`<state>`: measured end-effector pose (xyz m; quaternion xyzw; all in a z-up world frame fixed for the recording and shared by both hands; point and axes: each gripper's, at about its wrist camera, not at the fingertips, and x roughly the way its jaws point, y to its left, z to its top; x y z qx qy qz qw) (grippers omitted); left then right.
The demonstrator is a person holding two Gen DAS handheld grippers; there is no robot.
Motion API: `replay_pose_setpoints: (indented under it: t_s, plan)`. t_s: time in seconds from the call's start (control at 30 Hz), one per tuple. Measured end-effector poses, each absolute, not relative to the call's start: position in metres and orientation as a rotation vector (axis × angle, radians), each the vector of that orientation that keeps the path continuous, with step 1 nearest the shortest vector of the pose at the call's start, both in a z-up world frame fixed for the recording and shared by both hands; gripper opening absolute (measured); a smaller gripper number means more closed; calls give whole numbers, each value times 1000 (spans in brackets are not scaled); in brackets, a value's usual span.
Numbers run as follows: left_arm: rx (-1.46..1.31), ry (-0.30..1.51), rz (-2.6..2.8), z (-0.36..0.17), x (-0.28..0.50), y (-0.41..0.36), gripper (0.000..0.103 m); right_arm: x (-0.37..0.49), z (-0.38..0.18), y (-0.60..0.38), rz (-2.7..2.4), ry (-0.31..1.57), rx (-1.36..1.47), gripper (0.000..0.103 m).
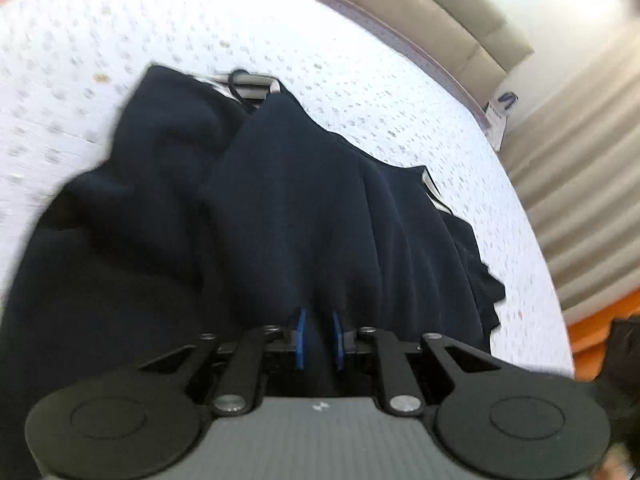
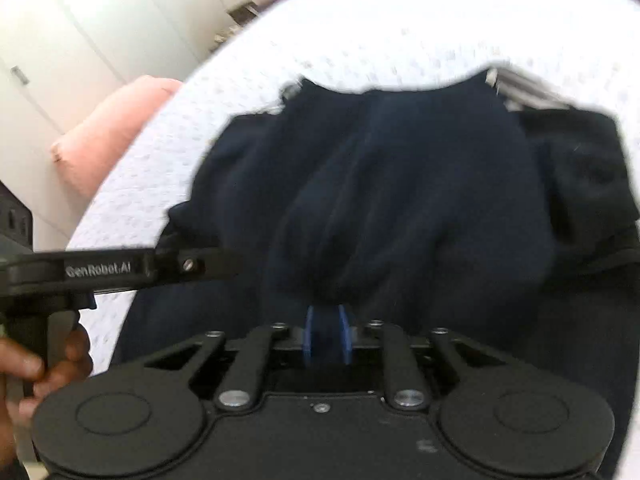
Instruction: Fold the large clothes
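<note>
A large dark navy garment (image 1: pixel 280 200) lies bunched on a white dotted bedsheet (image 1: pixel 120 40); a grey-white striped waistband (image 1: pixel 256 82) shows at its far end. My left gripper (image 1: pixel 319 320) is shut on a fold of the navy cloth, which rises in a ridge from between its blue pads (image 1: pixel 301 332). In the right wrist view the same garment (image 2: pixel 400 184) fills the middle. My right gripper (image 2: pixel 328 320) is shut on another fold of it. The left gripper's body (image 2: pixel 112 270) and the hand holding it show at the left of that view.
A beige padded headboard (image 1: pixel 440 12) runs along the far side of the bed. Ribbed curtains (image 1: pixel 580 160) and something orange (image 1: pixel 592 328) are at the right. A pink pillow (image 2: pixel 108 128) lies at the bed's left edge, with white cupboards (image 2: pixel 100 12) behind.
</note>
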<state>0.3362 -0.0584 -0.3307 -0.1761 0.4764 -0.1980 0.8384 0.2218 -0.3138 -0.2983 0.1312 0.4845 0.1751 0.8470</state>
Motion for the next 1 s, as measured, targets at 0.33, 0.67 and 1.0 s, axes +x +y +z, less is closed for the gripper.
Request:
replay_pose_setpoints:
  t_s: [0.33, 0.67, 1.0]
  plan:
    - [-410, 1128, -255, -335, 212, 47, 17, 109, -335, -279, 202, 1155, 138, 22]
    - [-437, 1165, -279, -317, 117, 118, 67, 12, -276, -313, -13, 1147, 229, 69]
    - [-446, 1253, -254, -344, 88, 132, 73, -57, -292, -363, -264, 1213, 427, 78]
